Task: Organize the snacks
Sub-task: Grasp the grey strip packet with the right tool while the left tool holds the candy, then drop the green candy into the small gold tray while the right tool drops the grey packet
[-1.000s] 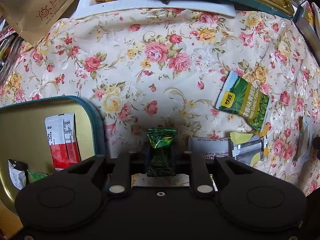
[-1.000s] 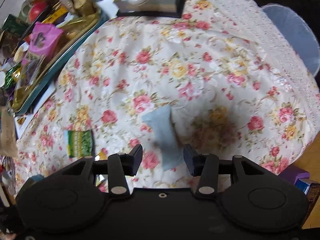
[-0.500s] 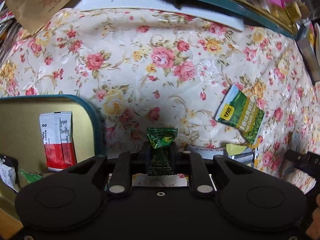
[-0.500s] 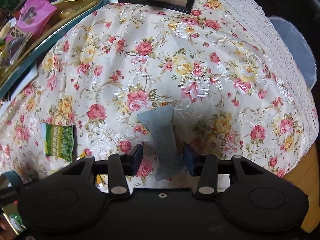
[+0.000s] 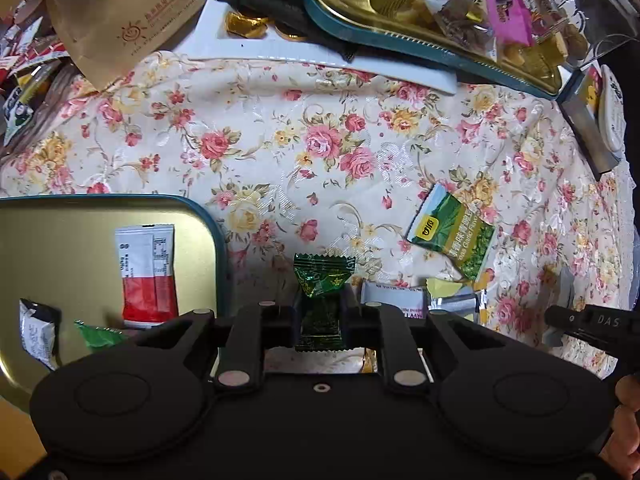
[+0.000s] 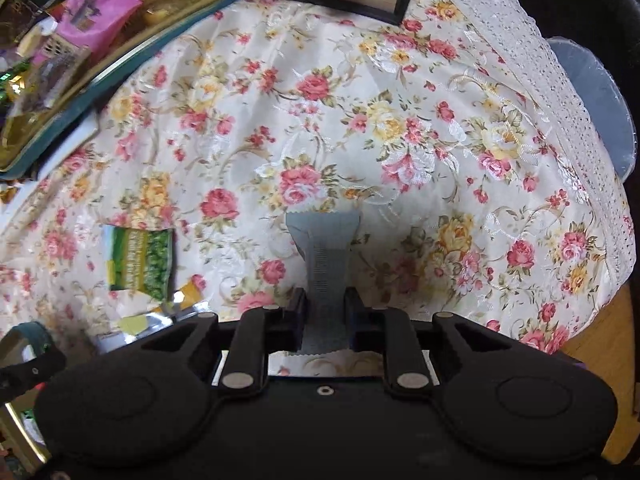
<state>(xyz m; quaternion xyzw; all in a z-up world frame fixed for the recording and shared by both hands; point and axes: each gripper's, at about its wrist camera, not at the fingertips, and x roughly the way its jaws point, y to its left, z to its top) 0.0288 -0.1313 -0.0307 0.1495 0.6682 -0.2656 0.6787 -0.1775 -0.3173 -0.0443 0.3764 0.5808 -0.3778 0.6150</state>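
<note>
Now we hold a snack in each claw and the job is to carry both to the gold tray point(image 5: 218, 248) without letting either slip. Nearest us, the left claw point(image 5: 320, 312) is clamped tight on the green candy point(image 5: 322, 280), its twisted top sticking up past the pads and clear of the floral cloth on the table point(image 5: 280, 152). The right claw point(image 6: 325, 312) is closed on the grey packet point(image 6: 325, 256), which is pinched narrow at its middle while its far end fans out over the cloth. We judge it best to keep both grips firm, carry the candy across the teal rim, and release it low beside the red-and-white sachet point(image 5: 146, 272). Farther out, the green pea packet point(image 5: 454, 236) lies loose, and beyond it sits the crowded snack tray point(image 5: 400, 36).
</note>
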